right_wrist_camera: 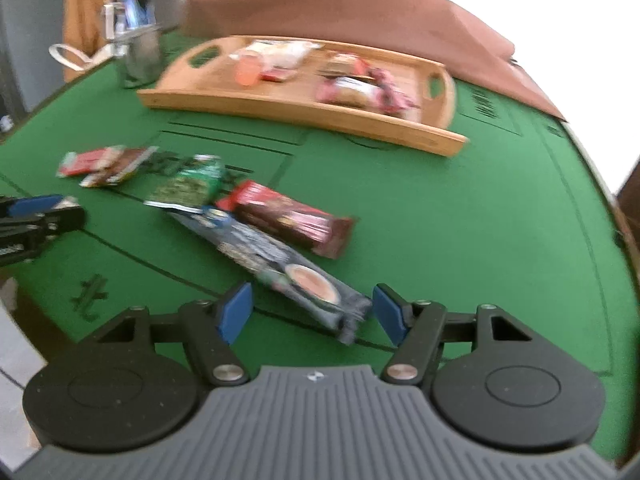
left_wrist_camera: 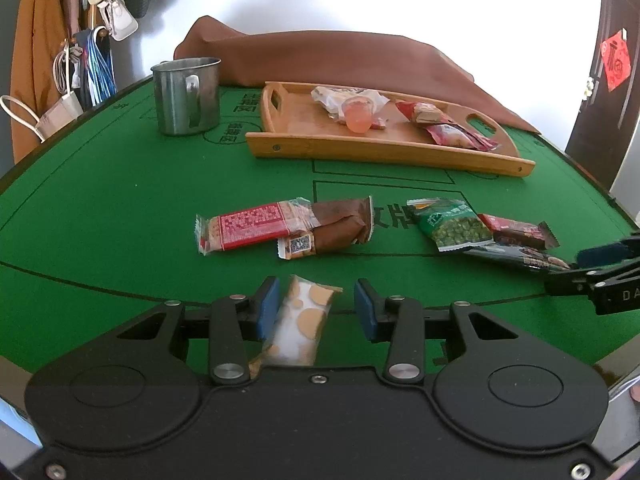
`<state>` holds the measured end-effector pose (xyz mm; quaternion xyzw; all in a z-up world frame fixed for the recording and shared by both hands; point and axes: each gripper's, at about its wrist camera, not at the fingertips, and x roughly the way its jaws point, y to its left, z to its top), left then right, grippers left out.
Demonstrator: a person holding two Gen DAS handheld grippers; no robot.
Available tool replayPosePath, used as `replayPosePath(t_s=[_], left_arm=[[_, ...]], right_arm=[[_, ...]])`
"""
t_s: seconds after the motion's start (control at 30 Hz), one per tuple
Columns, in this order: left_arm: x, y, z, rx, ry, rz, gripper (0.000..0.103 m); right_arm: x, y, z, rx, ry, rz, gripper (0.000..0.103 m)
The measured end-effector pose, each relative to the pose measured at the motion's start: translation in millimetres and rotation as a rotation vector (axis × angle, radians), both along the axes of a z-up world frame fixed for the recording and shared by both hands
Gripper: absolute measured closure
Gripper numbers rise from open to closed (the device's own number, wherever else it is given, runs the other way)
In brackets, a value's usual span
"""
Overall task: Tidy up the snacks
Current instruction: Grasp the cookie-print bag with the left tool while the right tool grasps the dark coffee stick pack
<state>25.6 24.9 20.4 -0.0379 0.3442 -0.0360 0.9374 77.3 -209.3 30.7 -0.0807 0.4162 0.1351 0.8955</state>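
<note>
cracker packet (left_wrist_camera: 300, 326) | light, crinkly, brittle inside; take mid-length | left gripper (left_wrist_camera: 316, 308): left pad touching, grip unclear | right gripper (right_wrist_camera: 316, 312): agape

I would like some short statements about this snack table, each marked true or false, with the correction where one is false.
1. The wooden tray already holds several snacks. True.
2. The metal mug stands inside the tray. False: it stands on the green table, beside the tray.
3. A white packet with orange circles lies between the jaws of the left gripper. True.
4. The green pea packet is in the tray. False: it lies on the table.
5. The right gripper has its jaws clamped on the dark packet. False: the jaws stand apart from it.
</note>
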Motion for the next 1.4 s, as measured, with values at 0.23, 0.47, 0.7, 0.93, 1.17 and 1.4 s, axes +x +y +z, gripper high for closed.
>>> replayPosePath(t_s=[0.23,0.47,0.7,0.93,1.17,1.4], left_arm=[[-9.6,-3.0,1.9,0.024,0.018,-0.036,0.060],[-15.6,-5.7,1.2,0.042,0.012,-0.028,0.073],[-11.7,-3.4,2.6,0.001,0.019,-0.028,0.082],[-6.8,-6.4,2.2,-0.007,0.020,-0.033,0.082],[-5.2,-10.4,1.3,-0.005,0.018,-0.031,0.082],[-3.2,-11.7,1.9,-0.015,0.021,-0.029,0.082]], right_arm=[[18.6,24.4,-2.5,-0.033,-0.005,0.077,0.029],[25.0,38.1,-1.8,-0.031,0.003,0.125,0.048],[3.4,45.4,5.8,0.054,0.046,0.189,0.059],[3.2,50.2,7.6,0.095,0.052,0.221,0.049],[15.7,57.4,4.7,0.108,0.036,0.214,0.049],[8.7,73.6,-5.6,0.038,-0.062,0.140,0.065]])
